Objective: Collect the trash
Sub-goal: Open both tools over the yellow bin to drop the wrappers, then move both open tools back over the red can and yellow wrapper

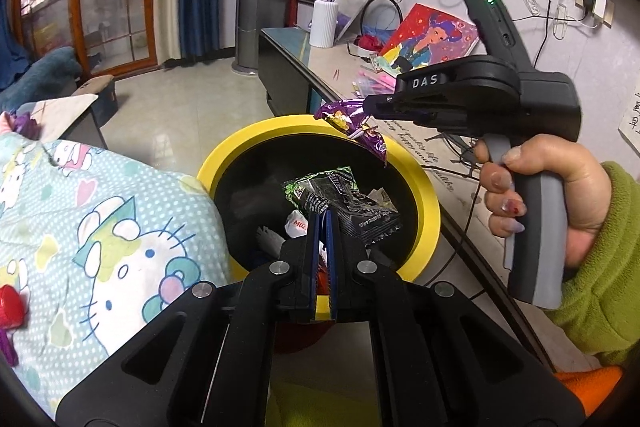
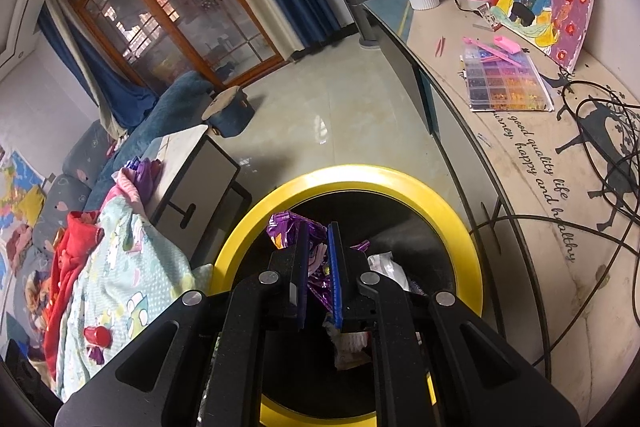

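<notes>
Black, blue-padded left gripper (image 1: 323,217) — jaws together on a black foil snack wrapper (image 1: 352,205) — hangs over the yellow-rimmed round black bin (image 1: 430,203) holding more crumpled wrappers. Beyond it, the right gripper (image 1: 366,105) — clamped on a crinkled purple foil wrapper (image 1: 352,121) — reaches over the bin's far rim.

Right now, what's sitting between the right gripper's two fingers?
A crumpled purple foil wrapper, pinched between the right gripper fingers above the yellow-rimmed bin. The right wrist view shows it best; the left wrist view shows it hanging over the rim.
</notes>
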{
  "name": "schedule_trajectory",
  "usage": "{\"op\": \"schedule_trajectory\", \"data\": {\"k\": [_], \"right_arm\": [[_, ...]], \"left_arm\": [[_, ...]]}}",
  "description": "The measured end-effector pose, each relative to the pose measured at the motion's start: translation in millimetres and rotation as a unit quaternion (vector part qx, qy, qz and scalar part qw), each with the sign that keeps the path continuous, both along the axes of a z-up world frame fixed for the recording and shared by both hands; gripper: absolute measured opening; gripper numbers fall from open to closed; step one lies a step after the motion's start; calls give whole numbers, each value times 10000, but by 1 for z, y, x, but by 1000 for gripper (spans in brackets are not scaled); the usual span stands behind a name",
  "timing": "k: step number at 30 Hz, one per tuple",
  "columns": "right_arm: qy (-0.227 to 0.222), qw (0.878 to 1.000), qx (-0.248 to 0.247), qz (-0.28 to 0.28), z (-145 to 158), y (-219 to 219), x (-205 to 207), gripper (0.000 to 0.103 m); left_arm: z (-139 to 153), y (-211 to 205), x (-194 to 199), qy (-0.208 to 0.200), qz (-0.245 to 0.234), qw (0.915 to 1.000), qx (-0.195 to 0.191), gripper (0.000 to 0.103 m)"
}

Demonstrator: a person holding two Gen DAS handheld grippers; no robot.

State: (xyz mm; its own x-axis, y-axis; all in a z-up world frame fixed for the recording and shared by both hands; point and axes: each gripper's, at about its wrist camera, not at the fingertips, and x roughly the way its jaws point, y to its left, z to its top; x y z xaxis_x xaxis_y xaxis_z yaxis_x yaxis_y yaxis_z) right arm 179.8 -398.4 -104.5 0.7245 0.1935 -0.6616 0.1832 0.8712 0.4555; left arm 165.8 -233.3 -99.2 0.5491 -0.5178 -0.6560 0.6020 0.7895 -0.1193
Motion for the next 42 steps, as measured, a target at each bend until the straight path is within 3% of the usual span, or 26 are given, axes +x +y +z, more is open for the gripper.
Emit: {"op": "schedule_trajectory", "data": {"k": [7, 9, 12, 15, 17, 23, 29, 32, 42], "right_arm": [[48, 9998, 173, 8, -1, -2, 1, 10], [92, 9998, 192, -2, -3, -3, 2, 15], [113, 9997, 237, -29, -4, -4, 2, 34], [122, 9996, 232, -71, -4, -5, 1, 36], [93, 9997, 189, -89, -3, -5, 0, 42], [15, 9999, 103, -129, 3, -1, -2, 51], [-162, 9998, 55, -30, 14, 11, -6, 60], [-284, 9995, 70, 66, 21, 18, -8, 69], [-882, 9939, -433, 491, 49, 66, -23, 76]], "left_arm": [[-2, -1, 8, 212, 57, 9996, -203, 2], [0, 0, 6, 184, 51, 9995, -232, 8], [1, 3, 6, 183, 127, 9994, -282, 30], [1, 9, 8, 231, 261, 9988, -345, 39], [3, 16, 8, 245, 382, 9980, -447, 60], [13, 35, 3, 97, 691, 9961, -533, 92], [20, 53, -4, -9, 1017, 9937, -467, 92], [24, 66, -7, -123, 1154, 9922, -458, 92], [33, 103, -15, -402, 1698, 9835, -483, 92]]}}
